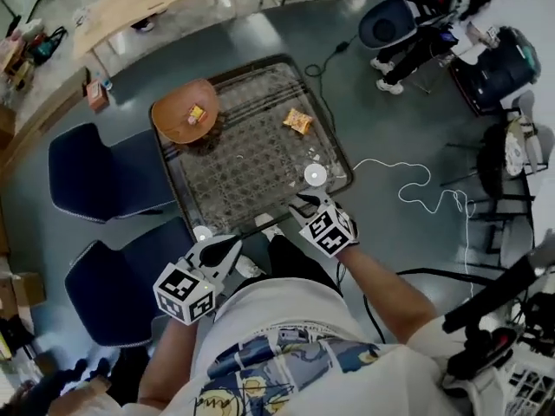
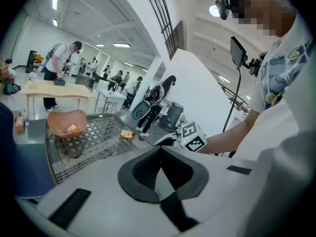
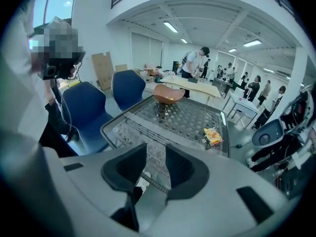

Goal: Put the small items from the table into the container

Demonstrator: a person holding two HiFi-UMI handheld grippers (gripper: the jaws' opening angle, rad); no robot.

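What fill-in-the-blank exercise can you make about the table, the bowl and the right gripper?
In the head view, the orange bowl stands at the far ____ corner of the table.
The snack packet lies on the ____, not in the bowl.
The jaws of the right gripper stand apart with ____ between them.
Missing words: left; table; nothing.

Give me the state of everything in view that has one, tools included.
left tool: jaws together, nothing between them.
right tool: jaws apart, empty, by the near edge of the table.
bowl: upright at the table's far left corner, one small yellow item inside.
snack packet: lying on the table, outside the bowl.
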